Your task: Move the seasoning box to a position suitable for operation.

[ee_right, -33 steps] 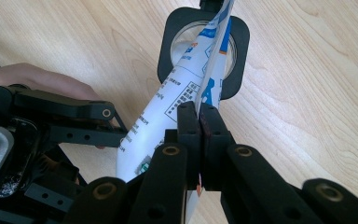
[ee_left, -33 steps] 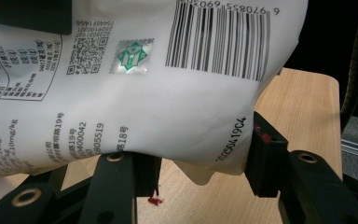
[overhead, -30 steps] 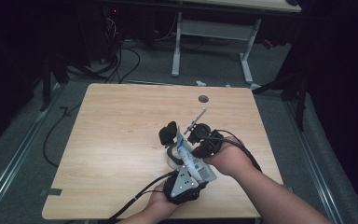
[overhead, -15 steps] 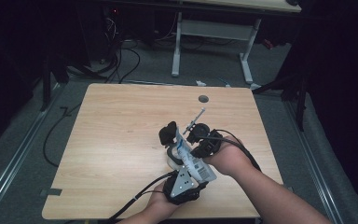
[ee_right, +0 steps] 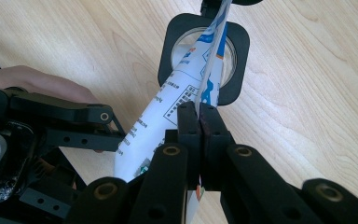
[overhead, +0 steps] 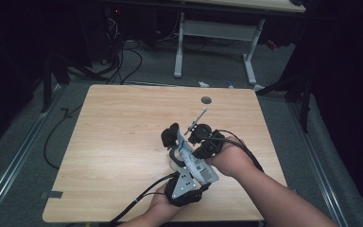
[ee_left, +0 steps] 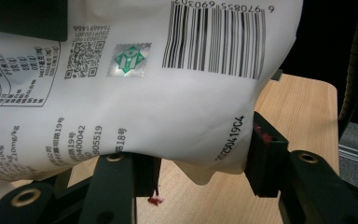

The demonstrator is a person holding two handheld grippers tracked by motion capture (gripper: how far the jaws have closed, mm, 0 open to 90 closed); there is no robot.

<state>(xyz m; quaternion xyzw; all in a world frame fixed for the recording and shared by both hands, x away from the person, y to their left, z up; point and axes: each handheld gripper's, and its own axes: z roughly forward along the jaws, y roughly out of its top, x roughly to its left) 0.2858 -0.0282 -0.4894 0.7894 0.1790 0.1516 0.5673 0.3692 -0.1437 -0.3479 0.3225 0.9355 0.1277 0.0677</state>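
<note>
A white printed pouch (overhead: 194,160) with a barcode is held tilted between both grippers near the table's front. My left gripper (overhead: 192,174) grips its lower end; in the left gripper view the pouch (ee_left: 144,93) bulges between the two jaws. My right gripper (ee_right: 199,121) is shut on the pouch's thin side seam (ee_right: 207,70). The pouch's upper end (ee_right: 200,60) points down into a round container with a black square rim (ee_right: 235,44). That container (overhead: 171,136) stands just left of the right gripper (overhead: 192,140) in the high view.
The wooden table (overhead: 123,132) has a small round hole (overhead: 206,100) near its far edge. Cables (overhead: 137,203) trail from the grippers over the front edge. A desk frame (overhead: 217,33) and floor cables (overhead: 123,56) lie beyond the table.
</note>
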